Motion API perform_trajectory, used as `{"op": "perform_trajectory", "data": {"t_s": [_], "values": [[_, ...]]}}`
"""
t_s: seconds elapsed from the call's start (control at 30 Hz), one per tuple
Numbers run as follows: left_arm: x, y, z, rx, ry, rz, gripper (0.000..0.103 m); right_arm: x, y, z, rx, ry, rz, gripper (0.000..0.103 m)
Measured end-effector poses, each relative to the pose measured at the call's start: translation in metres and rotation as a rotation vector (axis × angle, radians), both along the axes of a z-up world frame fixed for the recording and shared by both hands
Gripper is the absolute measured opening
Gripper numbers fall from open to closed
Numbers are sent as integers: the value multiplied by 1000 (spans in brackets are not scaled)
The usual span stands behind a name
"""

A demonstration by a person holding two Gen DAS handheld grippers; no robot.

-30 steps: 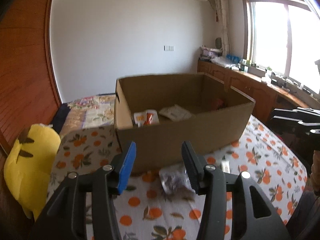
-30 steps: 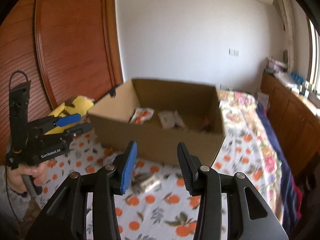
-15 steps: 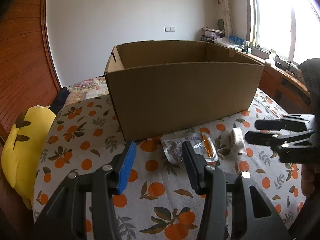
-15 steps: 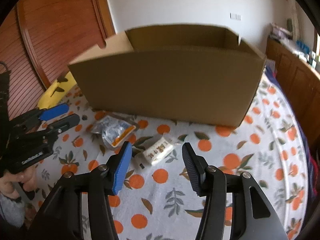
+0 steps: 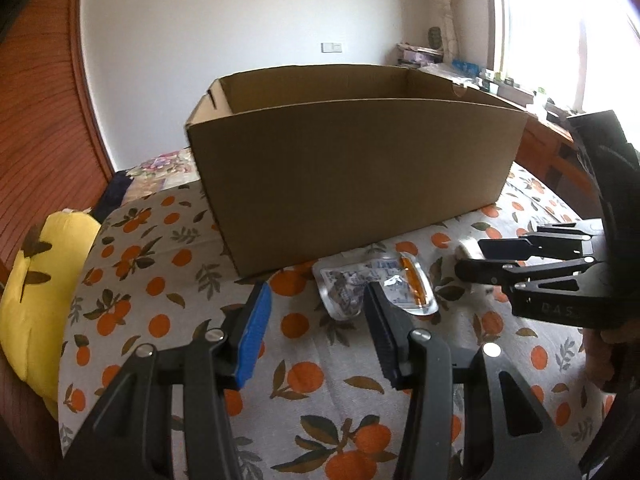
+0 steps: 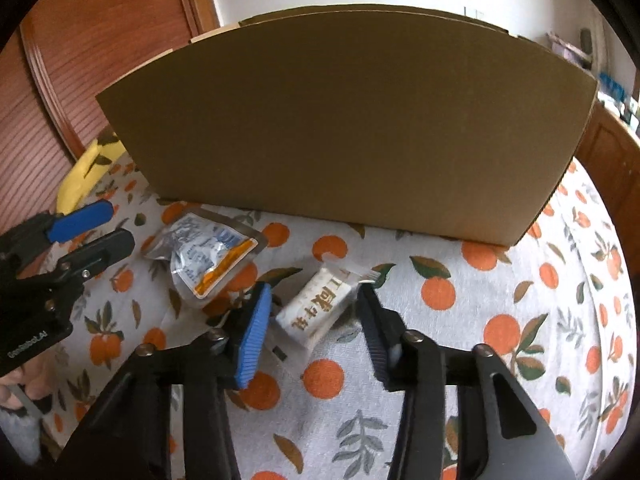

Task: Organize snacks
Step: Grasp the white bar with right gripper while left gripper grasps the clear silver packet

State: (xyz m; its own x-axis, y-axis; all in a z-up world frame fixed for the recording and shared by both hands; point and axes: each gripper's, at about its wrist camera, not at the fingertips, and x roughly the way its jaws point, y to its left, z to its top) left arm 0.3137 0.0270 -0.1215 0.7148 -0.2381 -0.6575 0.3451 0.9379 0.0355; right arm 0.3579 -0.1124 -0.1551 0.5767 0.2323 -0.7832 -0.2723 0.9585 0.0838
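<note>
An orange-patterned cloth [image 5: 168,264] covered the surface, and on it stood a large open cardboard box [image 5: 352,176], its plain front wall facing both cameras and its inside hidden from view. A yellow plush toy [image 5: 36,280] lay at the cloth's left edge beside the wooden wall panel [image 5: 44,120]. Just in front of the box lay a clear silvery snack pouch [image 6: 208,256] with an orange strip, and near it, to its right, a smaller white wrapped snack [image 6: 320,308] printed with brown characters. The left tool [image 5: 316,320] hovered low over the cloth with its fingers spread wide and nothing between them, the black finger overlapping the pouch in the left wrist view. The right tool [image 6: 316,320] was likewise wide open, its blue and black fingers flanking the white snack without gripping it.
</note>
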Motion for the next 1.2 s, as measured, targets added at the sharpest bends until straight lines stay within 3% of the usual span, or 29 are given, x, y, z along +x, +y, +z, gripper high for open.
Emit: {"op": "perform_trajectory", "data": {"t_s": [0.07, 0.27, 0.5, 0.87, 1.2], "values": [[0, -4, 3, 13, -6, -23, 48, -3, -2, 0, -20, -2, 17, 26], [12, -17, 10, 12, 11, -94, 48, -24, -25, 5, -78, -29, 29, 22], [29, -35, 6, 12, 58, -150, 48, -44, -67, 8, -47, -21, 14, 22], [42, -47, -11, 76, 156, -187, 45, -50, -84, -1, 23, -22, 14, 21], [22, -49, -11, 140, 249, -201, 46, -48, -96, 0, 49, -22, 8, 21]]}}
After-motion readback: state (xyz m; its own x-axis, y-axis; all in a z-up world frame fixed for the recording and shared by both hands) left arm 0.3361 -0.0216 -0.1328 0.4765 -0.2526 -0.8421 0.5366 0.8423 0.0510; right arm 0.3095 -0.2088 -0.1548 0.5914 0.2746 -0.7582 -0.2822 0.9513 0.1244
